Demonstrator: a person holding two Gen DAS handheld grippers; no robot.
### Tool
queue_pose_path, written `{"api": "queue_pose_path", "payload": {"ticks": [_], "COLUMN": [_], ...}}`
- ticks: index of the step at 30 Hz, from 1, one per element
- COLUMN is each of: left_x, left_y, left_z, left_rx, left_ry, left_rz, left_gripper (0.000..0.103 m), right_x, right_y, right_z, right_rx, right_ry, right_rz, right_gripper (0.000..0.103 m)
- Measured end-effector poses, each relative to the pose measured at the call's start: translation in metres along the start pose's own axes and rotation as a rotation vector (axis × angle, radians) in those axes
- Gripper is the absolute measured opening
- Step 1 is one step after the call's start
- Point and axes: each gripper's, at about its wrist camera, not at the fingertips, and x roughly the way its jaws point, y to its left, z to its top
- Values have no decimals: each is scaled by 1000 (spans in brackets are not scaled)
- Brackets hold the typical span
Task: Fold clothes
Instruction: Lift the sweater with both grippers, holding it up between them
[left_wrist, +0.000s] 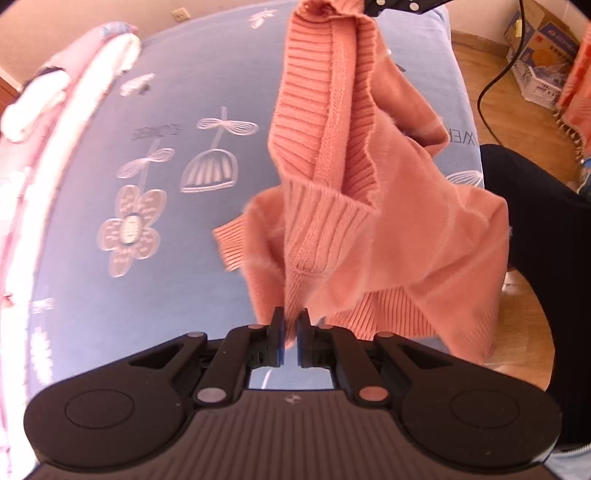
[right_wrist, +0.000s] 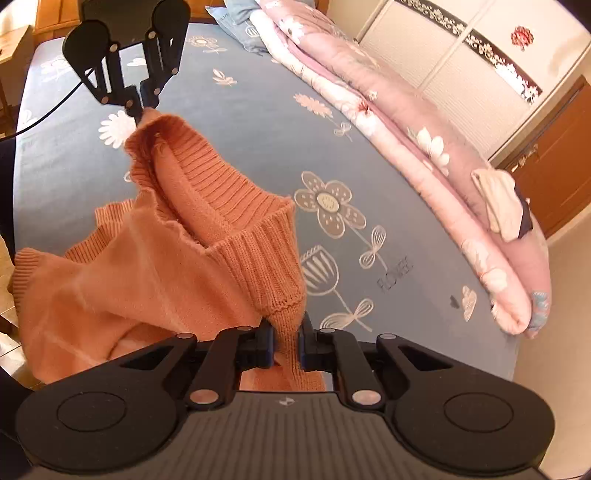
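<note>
Pinching ribbed knit between nearly touching jaws, the left gripper (left_wrist: 290, 325) is holding the orange sweater (left_wrist: 369, 206) hanging above the blue flowered bedsheet (left_wrist: 177, 110), with a dark trouser leg (left_wrist: 546, 258) standing alongside

From the right wrist, the right gripper (right_wrist: 287, 339) is clamping the sweater's ribbed hem (right_wrist: 273, 258); a pink quilt (right_wrist: 424, 147) is lying along the bed's far edge

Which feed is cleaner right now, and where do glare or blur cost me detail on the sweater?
Left wrist view: the pink quilt at the left edge is blown out white, and the sweater is smeared by motion low down. Right wrist view: cleaner, with crisp ribbing on the sweater near the right tool and even light on the bedsheet. Both bend strongly at the edges.
</note>
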Motion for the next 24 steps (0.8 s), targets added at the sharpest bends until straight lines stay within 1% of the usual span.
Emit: {"api": "queue_pose_path", "payload": {"ticks": [1, 3, 4, 6, 8, 9, 11, 15, 16, 17, 18, 19, 20, 21, 23, 24], "left_x": [-11, -33, -44, -63, -72, -71, -61, -25, -17, -12, -6, -4, -2, -1, 4, 9], "left_y": [-3, -7, -9, -13, -20, -24, -30, -24, -18, -14, -9, -6, -2, 1, 10, 14], "left_z": [-5, -15, -21, -32, -39, -41, -42, -33, -28, -24, -20, -16, -12, -8, 1, 5], "left_rx": [3, 6, -7, -24, -22, -9, 16, 36, 31, 40, 51, 76, 107, 137, 195, 231], "left_ry": [13, 31, 36, 10, -10, -29, -37, -70, -93, -122, -153, -195, -229, -250, -259, -256], "left_rz": [23, 74, 85, 95, 67, 53, 10, -25, -40, -46, -50, -41, -31, -27, -53, -83], "left_gripper": [0, 0, 0, 0, 7, 7, 10, 10, 14, 25, 31, 42, 51, 53, 66, 68], "right_x": [-6, -18, -24, -28, -30, -31, -30, -42, -46, -49, -50, -51, -50, -49, -45, -42], "right_y": [4, 13, 19, 28, 36, 40, 45, 58, 61, 63, 64, 63, 63, 62, 58, 55], "right_z": [5, 15, 20, 27, 31, 31, 32, 31, 30, 28, 26, 24, 22, 19, 15, 14], "right_rx": [-14, -42, -53, -81, -89, -88, -90, -81, -80, -72, -62, -53, -45, -39, -18, -7], "right_ry": [-8, -24, -29, -36, -39, -39, -33, -20, -15, -10, -5, -1, 6, 9, 14, 16], "right_rz": [-2, -2, 8, -4, -13, -11, -3, 35, 42, 55, 64, 72, 79, 86, 111, 124], "right_gripper": [13, 13, 13, 13, 13, 13, 13, 13, 13, 13, 13, 13, 13, 13, 13, 13]}}
